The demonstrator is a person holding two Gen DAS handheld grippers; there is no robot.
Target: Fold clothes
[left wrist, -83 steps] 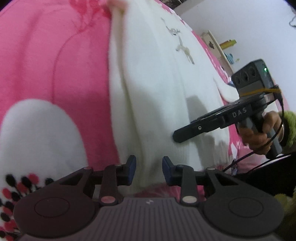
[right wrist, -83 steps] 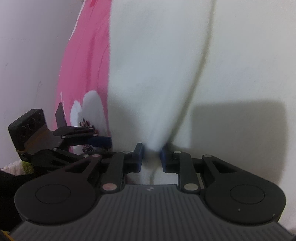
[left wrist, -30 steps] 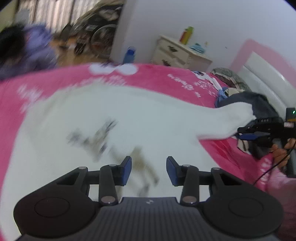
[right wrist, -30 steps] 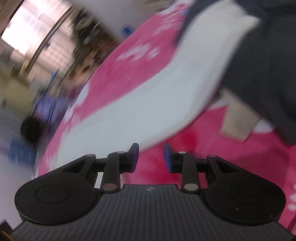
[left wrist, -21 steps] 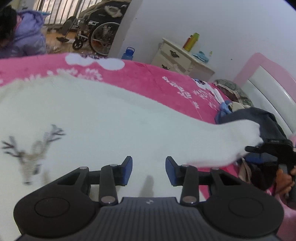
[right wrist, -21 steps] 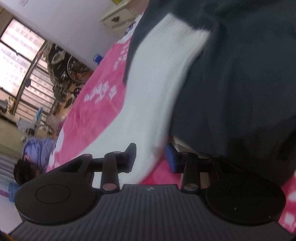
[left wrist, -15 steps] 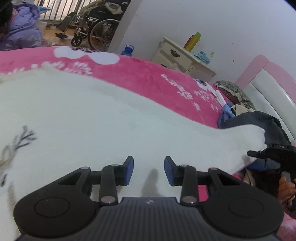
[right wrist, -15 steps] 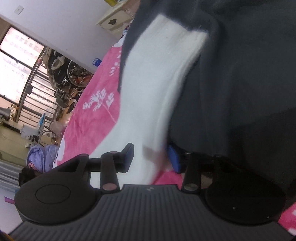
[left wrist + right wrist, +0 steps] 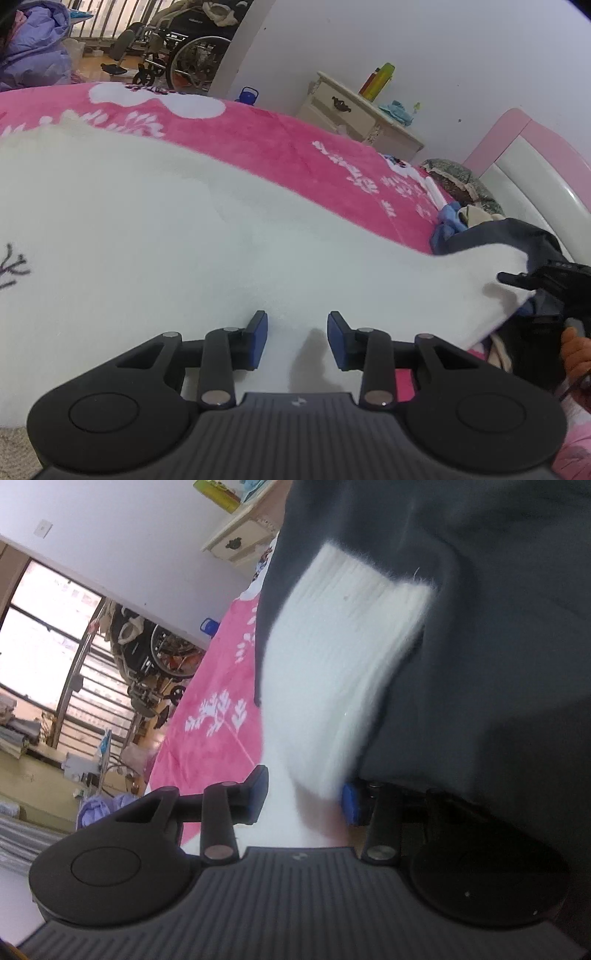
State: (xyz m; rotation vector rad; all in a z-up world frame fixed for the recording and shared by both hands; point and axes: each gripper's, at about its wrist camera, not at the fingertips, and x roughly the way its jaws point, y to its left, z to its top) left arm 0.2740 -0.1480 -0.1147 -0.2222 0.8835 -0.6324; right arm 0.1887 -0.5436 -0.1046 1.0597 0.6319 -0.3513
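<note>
A white fleece sweater with a grey reindeer print (image 9: 155,236) lies spread across a bed covered by a bright pink blanket with white floral patterns (image 9: 280,147), its long sleeve stretched out toward a heap of dark navy clothing (image 9: 517,232) near the pink and white headboard (image 9: 535,166). The left tool (image 9: 297,338) hovers low over the body of the sweater, its blue-padded fingers (image 9: 258,338) standing wide apart with nothing between them. At the far end of the sleeve, the right tool (image 9: 304,799) has its fingers set either side of the fabric just below the ribbed white cuff (image 9: 364,590), which rests against the dark clothing; the far finger is half hidden behind the sleeve and the cloth is blurred, so whether the fingers are pressing the fabric cannot be told. From the left wrist camera the right tool shows as a black shape touching the cuff's edge, a person's hand (image 9: 570,349) gripping its handle. Beyond the bed stand a cream bedside cabinet (image 9: 354,114) with bottles on top and a wheelchair (image 9: 184,55) by a barred window
</note>
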